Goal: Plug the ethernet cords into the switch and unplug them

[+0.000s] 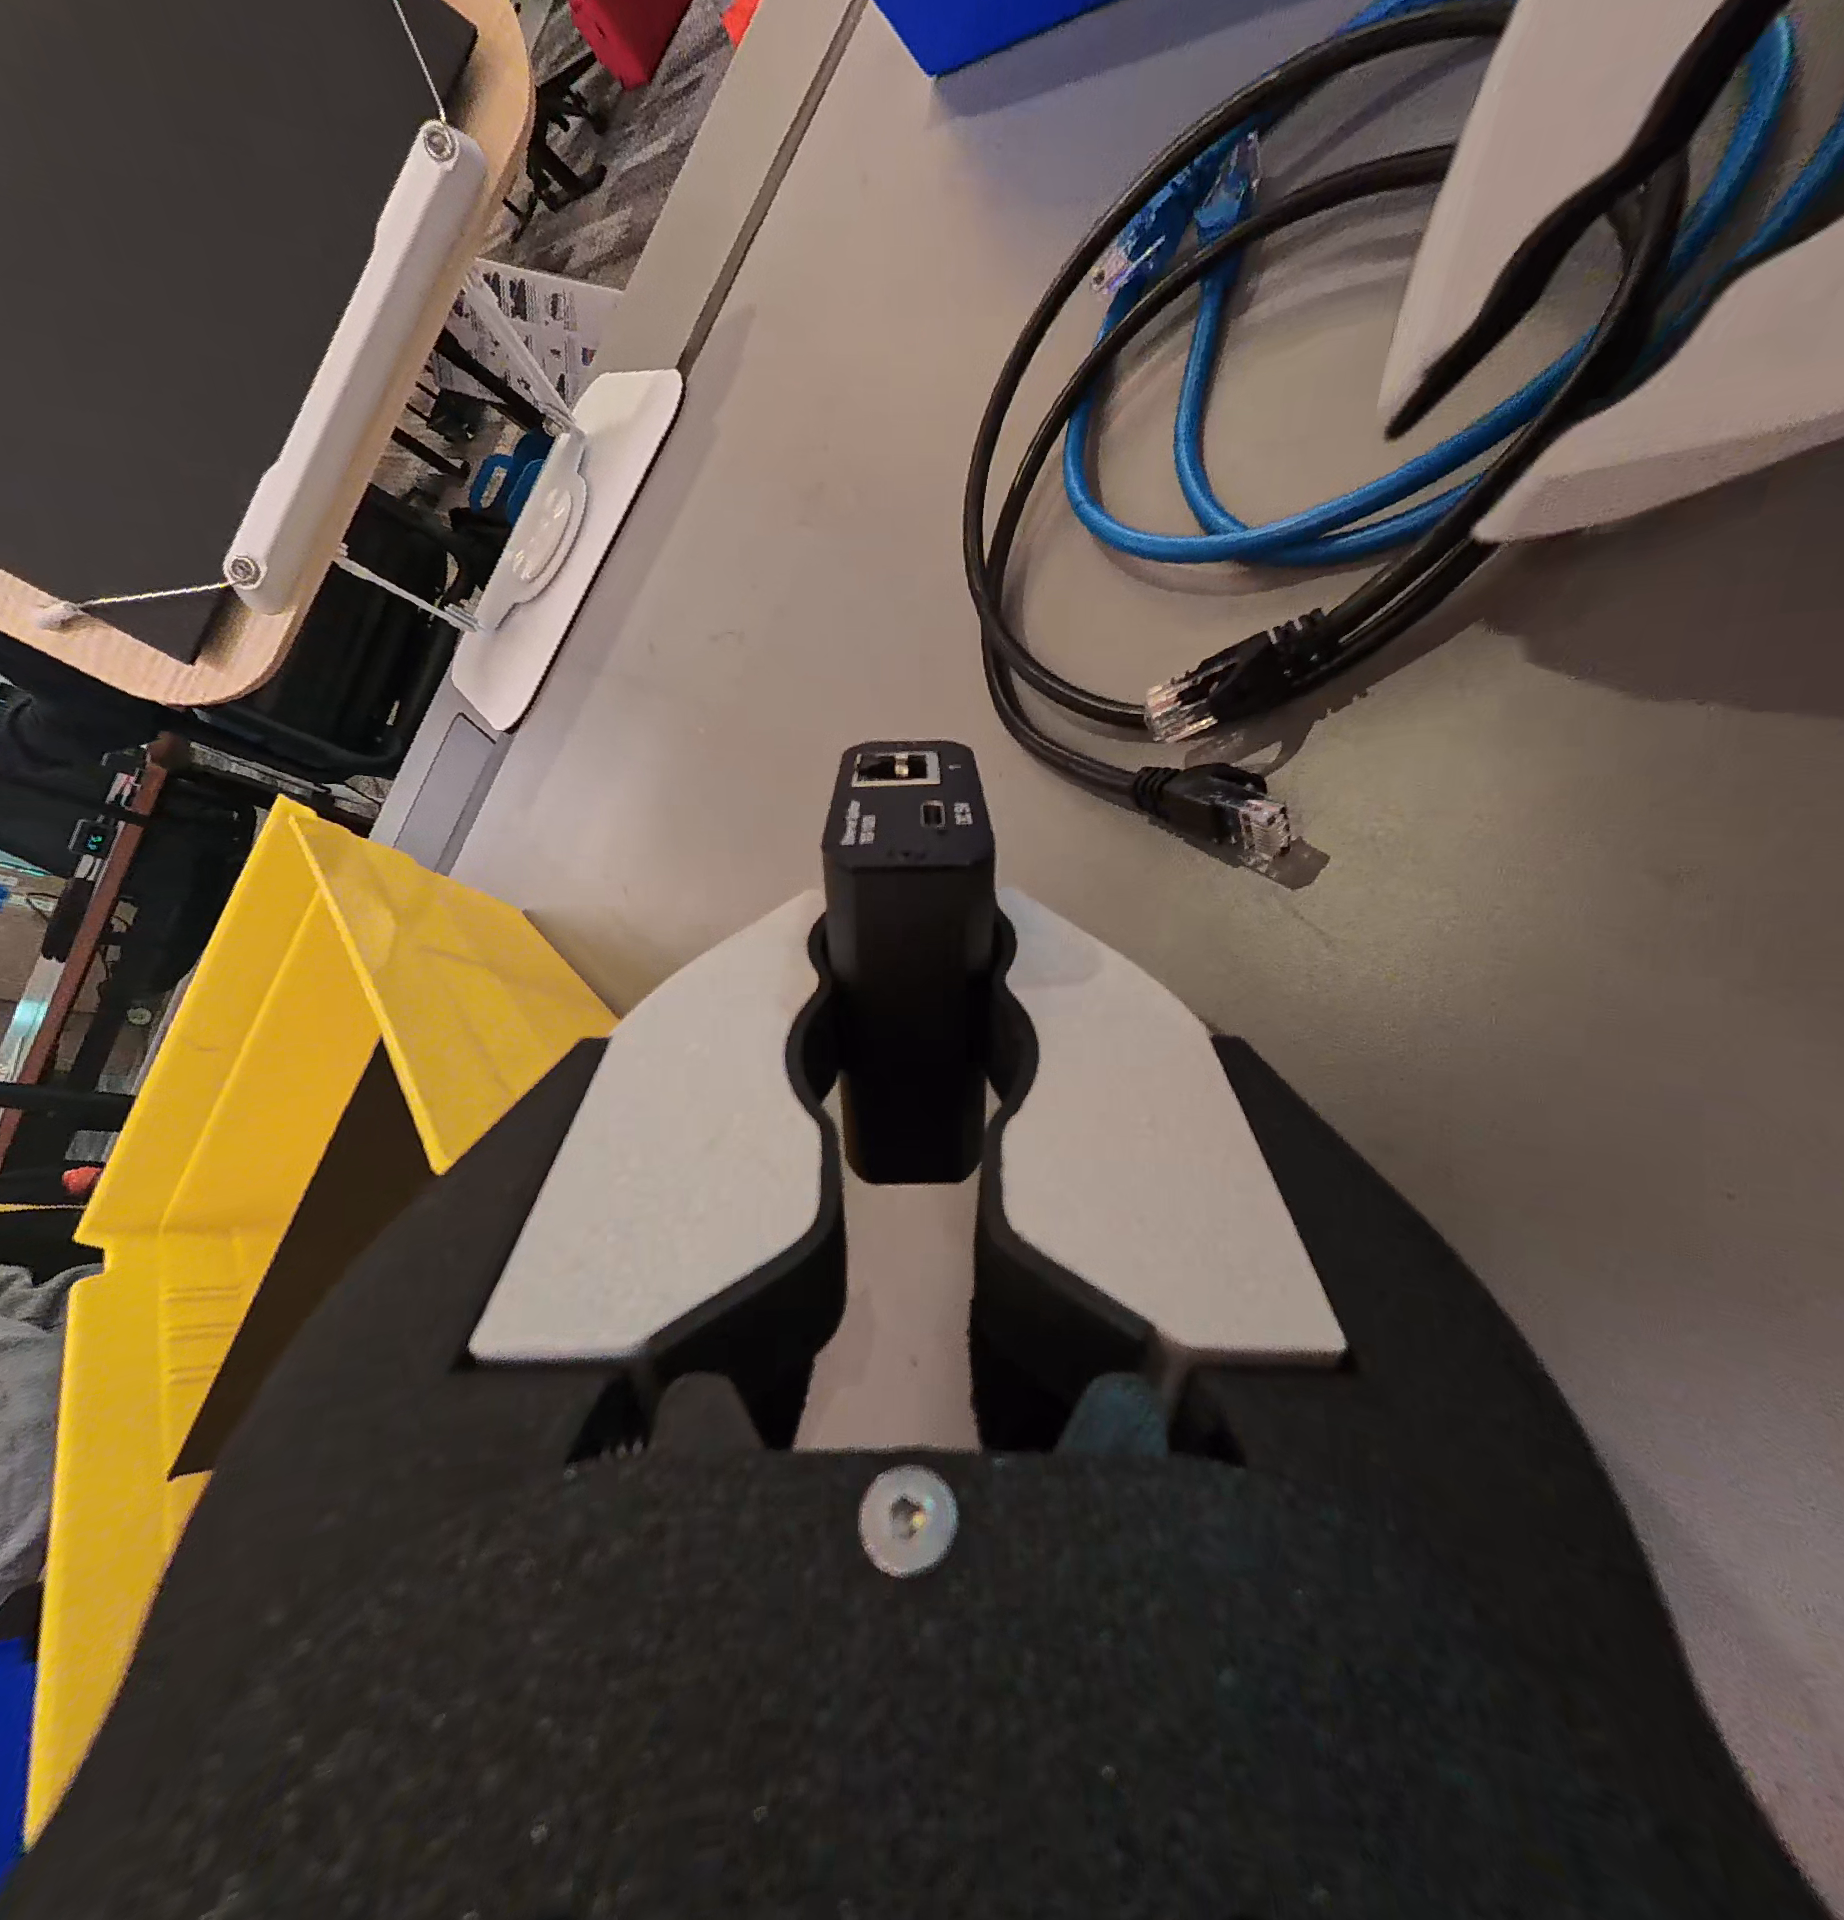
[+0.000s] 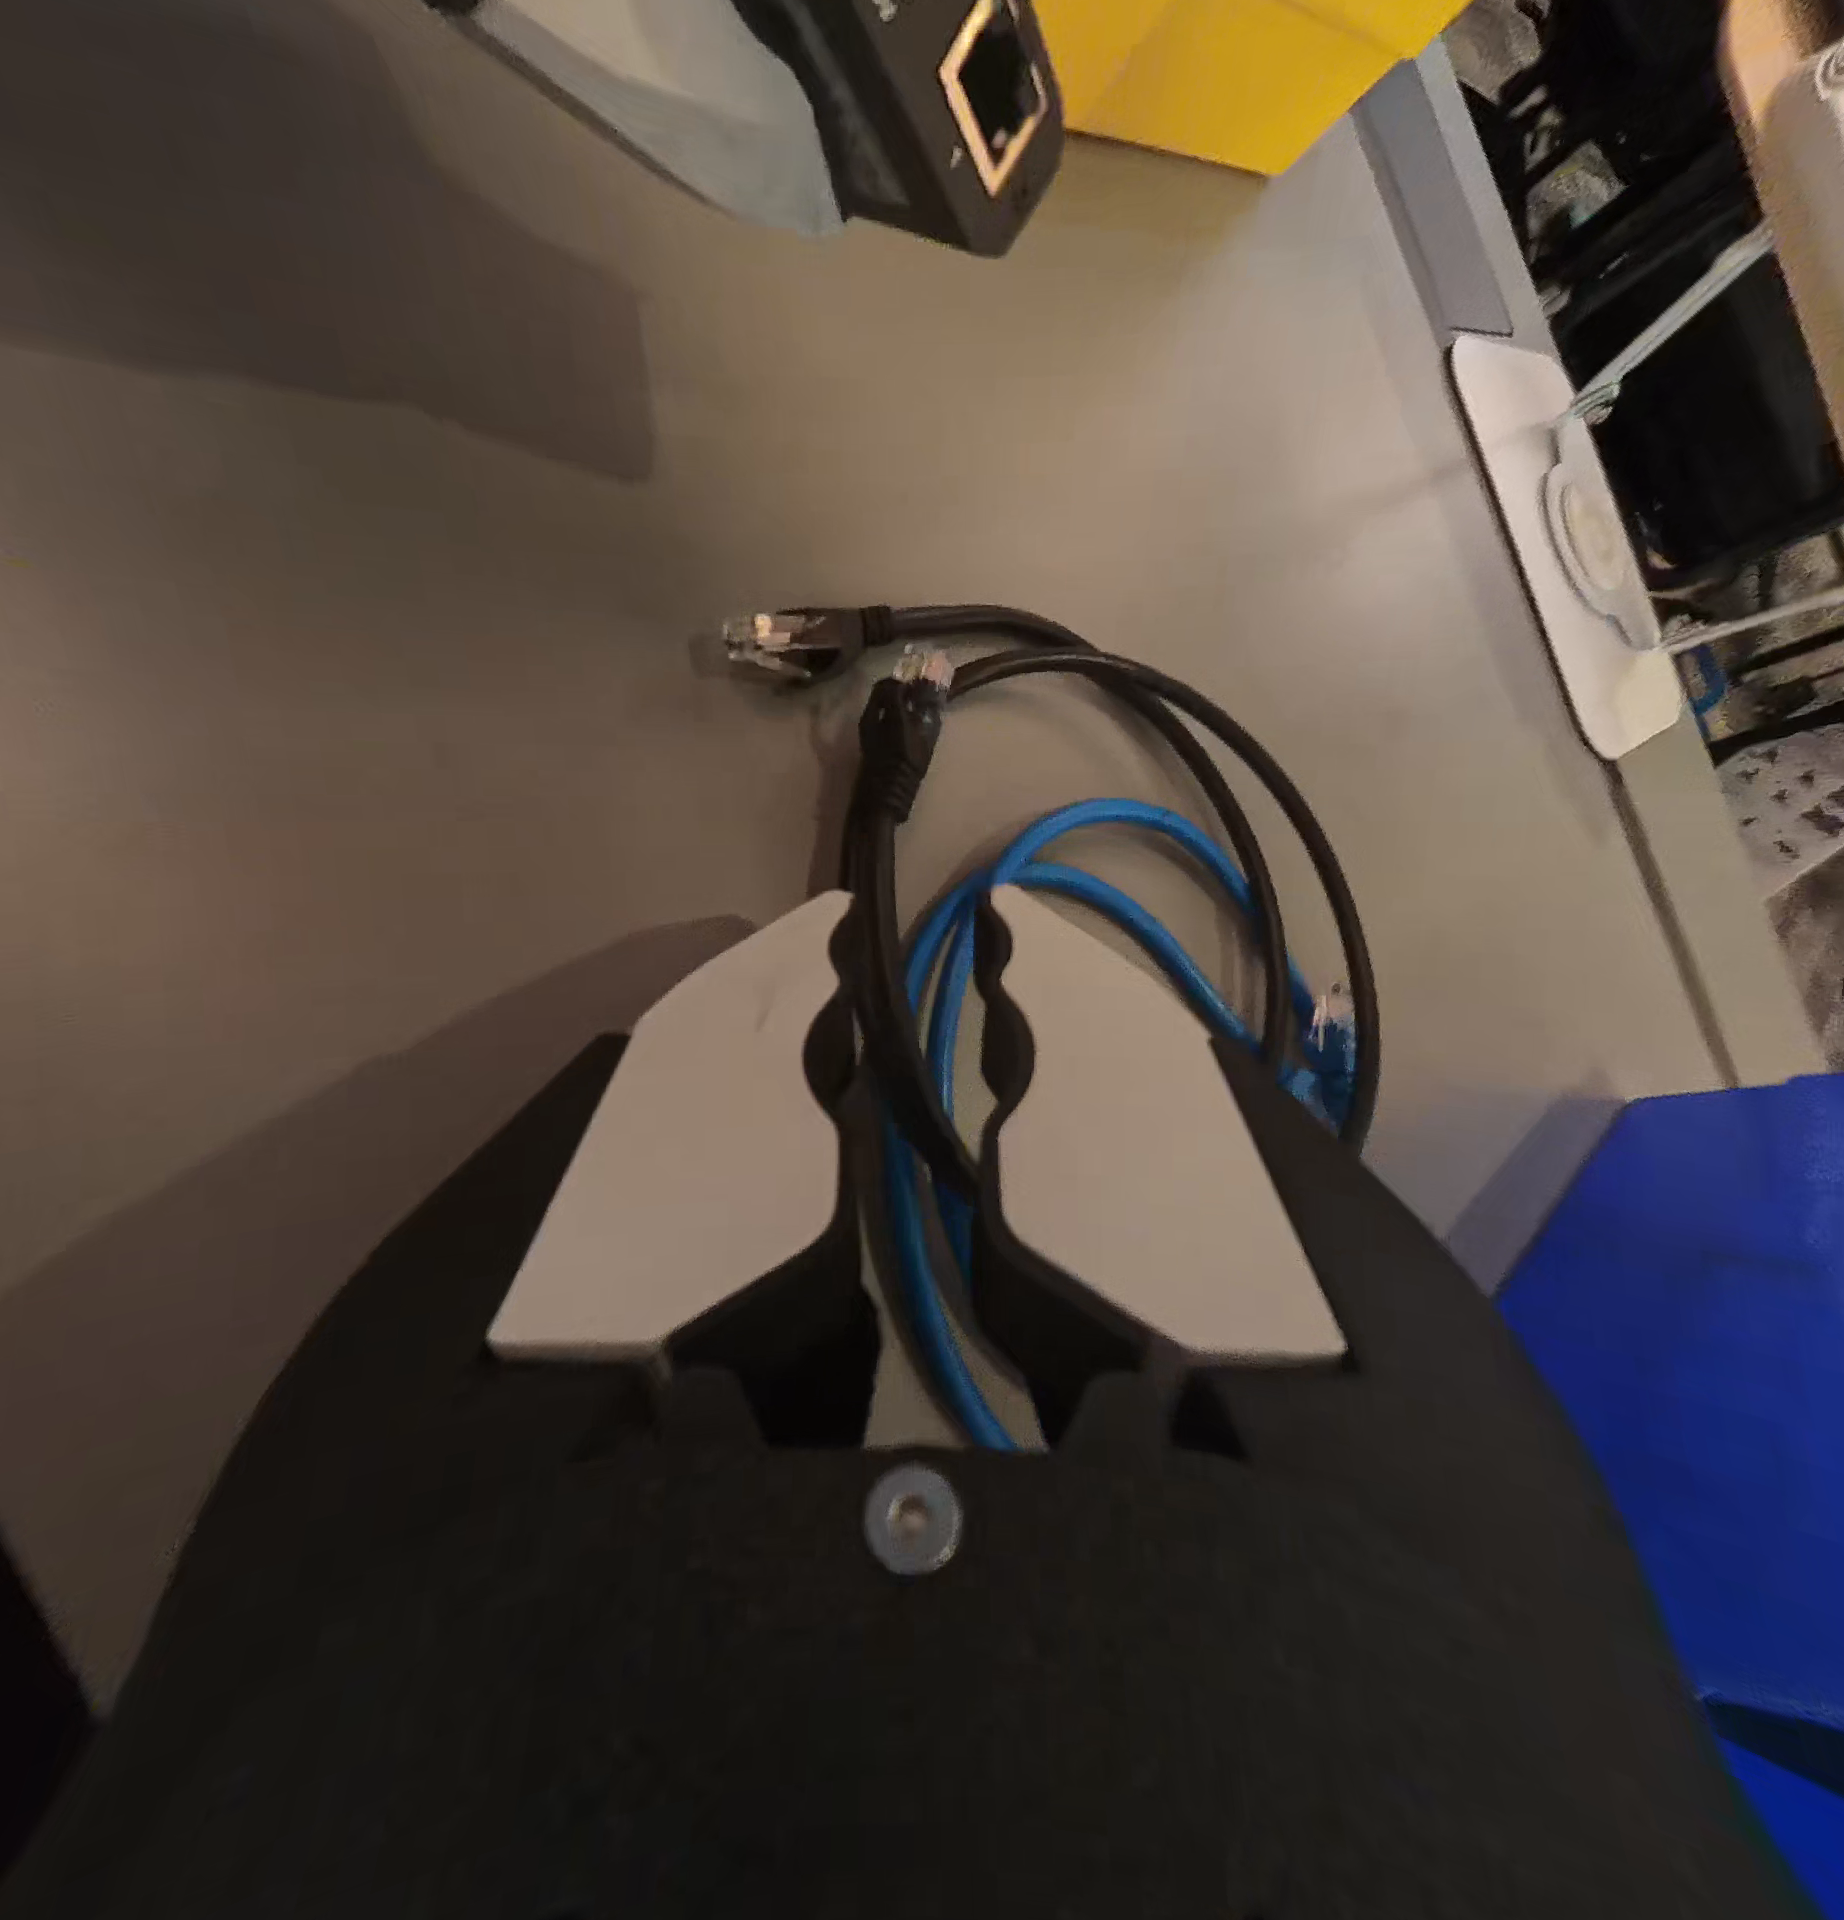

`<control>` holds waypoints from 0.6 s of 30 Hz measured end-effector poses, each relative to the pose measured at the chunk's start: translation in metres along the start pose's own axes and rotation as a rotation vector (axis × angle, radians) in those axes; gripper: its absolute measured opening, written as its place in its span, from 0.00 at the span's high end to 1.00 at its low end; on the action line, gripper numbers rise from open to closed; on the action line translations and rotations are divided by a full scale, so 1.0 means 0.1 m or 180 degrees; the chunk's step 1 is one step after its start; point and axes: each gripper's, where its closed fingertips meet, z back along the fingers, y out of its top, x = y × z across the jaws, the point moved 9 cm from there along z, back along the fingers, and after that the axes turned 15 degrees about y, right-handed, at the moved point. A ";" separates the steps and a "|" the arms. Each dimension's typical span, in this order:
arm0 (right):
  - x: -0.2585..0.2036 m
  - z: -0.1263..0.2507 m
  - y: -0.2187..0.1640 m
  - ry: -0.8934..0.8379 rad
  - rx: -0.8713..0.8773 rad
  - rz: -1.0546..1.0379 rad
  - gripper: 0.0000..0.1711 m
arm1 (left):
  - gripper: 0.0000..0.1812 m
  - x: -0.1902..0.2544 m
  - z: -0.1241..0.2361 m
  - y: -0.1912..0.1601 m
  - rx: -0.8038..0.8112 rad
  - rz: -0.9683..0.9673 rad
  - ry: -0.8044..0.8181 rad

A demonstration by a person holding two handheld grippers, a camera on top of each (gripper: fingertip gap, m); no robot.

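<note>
My left gripper (image 1: pixel 910 920) is shut on the small black switch (image 1: pixel 910 831) and holds it upright above the grey table, port end facing away. The switch also shows at the top of the right wrist view (image 2: pixel 985 114). A black ethernet cord (image 1: pixel 1001 582) lies coiled on the table with its two clear plugs (image 1: pixel 1245 821) near the switch. A blue cord (image 1: pixel 1261 520) lies inside its loop. My right gripper (image 2: pixel 918 904) is open over the cords. The black cord (image 2: pixel 887 862) runs between its fingers, against the left one. The right gripper also shows in the left wrist view (image 1: pixel 1437 468).
A yellow bin (image 1: pixel 305 1039) stands left of the switch and a blue bin (image 2: pixel 1728 1403) at the right. A white clamp plate (image 1: pixel 585 499) sits on the table's edge (image 1: pixel 689 260). A dark board with a wooden rim (image 1: pixel 170 312) hangs beyond it.
</note>
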 end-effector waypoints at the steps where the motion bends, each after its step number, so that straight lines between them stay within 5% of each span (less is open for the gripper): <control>1: 0.01 -0.04 0.02 -0.0015 -0.0041 0.0037 0.90 | 0.87 0.00 0.00 0.00 0.0002 -0.0010 0.0008; 5: 0.02 -0.19 0.04 0.0016 -0.0298 0.0164 0.85 | 0.87 -0.01 0.01 0.01 0.0013 -0.0013 0.0022; 18: 0.06 -0.18 0.01 0.0092 -0.0295 -0.0079 0.97 | 0.87 0.02 0.01 0.00 0.0029 -0.0106 0.0018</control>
